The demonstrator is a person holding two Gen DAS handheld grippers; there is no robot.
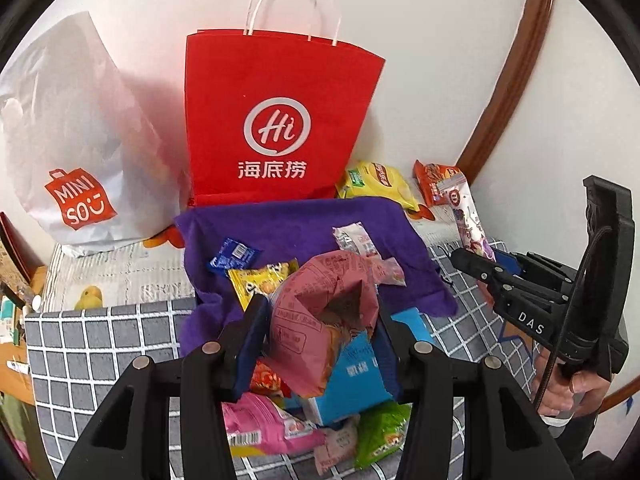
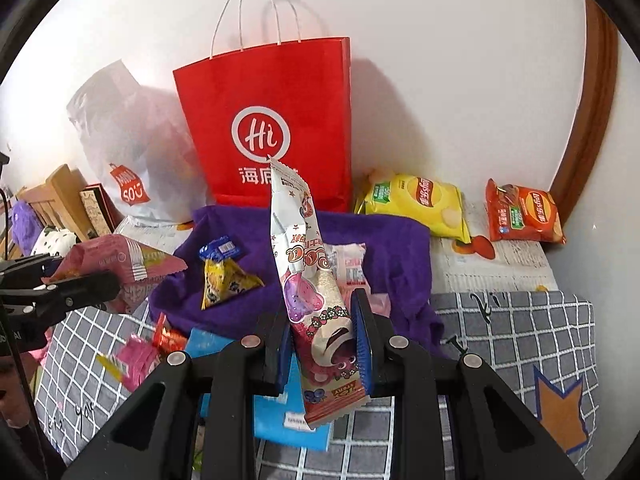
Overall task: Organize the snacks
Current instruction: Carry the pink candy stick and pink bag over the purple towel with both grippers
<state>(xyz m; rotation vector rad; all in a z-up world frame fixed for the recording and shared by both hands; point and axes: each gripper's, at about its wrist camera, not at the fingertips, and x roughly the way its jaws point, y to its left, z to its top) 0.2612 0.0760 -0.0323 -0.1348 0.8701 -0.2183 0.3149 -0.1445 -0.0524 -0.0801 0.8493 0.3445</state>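
Observation:
My left gripper (image 1: 320, 312) is shut on a crumpled pink snack packet (image 1: 324, 308) and holds it above a pile of snacks on the bed. It also shows at the left of the right wrist view (image 2: 116, 264). My right gripper (image 2: 322, 332) is shut on a long white packet with a pink bear print (image 2: 308, 280) and holds it upright. This packet also shows in the left wrist view (image 1: 468, 220). A red paper bag (image 1: 276, 120) (image 2: 272, 128) stands against the wall behind a purple cloth (image 1: 296, 224) (image 2: 400, 248).
A white Miniso bag (image 1: 76, 148) leans left of the red bag. Yellow (image 2: 420, 204) and orange (image 2: 524, 216) chip bags lie by the wall at the right. Small blue (image 2: 220, 248) and yellow (image 2: 224, 280) packets lie on the cloth. A blue box (image 1: 352, 376) and pink and green packets lie below my left gripper.

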